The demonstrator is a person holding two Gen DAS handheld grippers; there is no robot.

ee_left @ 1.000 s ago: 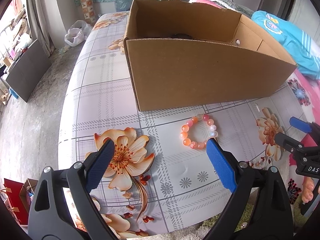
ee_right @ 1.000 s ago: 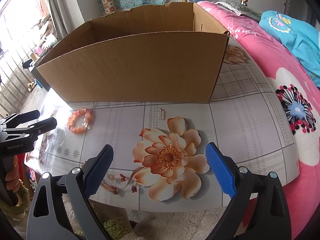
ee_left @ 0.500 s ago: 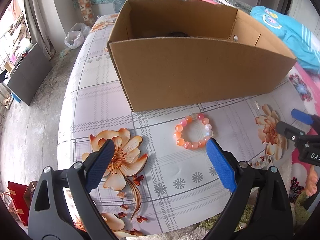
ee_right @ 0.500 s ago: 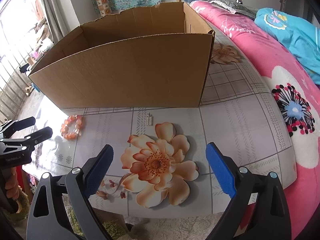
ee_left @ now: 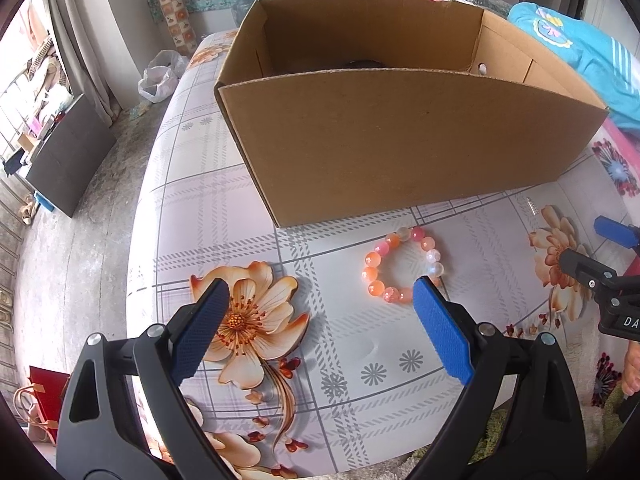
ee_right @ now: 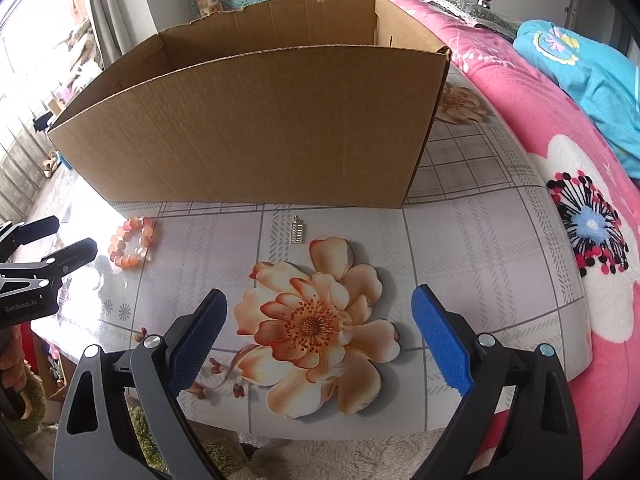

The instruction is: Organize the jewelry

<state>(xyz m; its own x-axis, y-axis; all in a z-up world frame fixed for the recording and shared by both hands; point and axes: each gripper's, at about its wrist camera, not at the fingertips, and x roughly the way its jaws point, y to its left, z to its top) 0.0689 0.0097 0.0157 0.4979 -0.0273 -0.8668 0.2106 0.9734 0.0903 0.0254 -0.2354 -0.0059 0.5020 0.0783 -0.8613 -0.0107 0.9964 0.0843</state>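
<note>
An orange and pink bead bracelet [ee_left: 402,266] lies on the flowered tablecloth in front of an open cardboard box [ee_left: 400,140]. My left gripper [ee_left: 320,300] is open, and the bracelet sits just beyond its right finger. A small silver pendant [ee_right: 298,232] rests on the cloth close to the box's front wall [ee_right: 256,132]. My right gripper [ee_right: 318,304] hovers open over a printed flower, short of the pendant. The right wrist view also shows the bracelet [ee_right: 134,242] at the left. Something dark lies inside the box, mostly hidden.
The table's edge [ee_left: 136,240] drops to a concrete floor on the left. A pink flowered blanket [ee_right: 560,160] and a blue cloth [ee_right: 580,72] lie to the right. A fluffy rug [ee_right: 320,460] is below the table's near edge.
Both grippers have moved forward and closer to the table; the bracelet and the pendant now look larger and nearer. Both stay open and empty.
</note>
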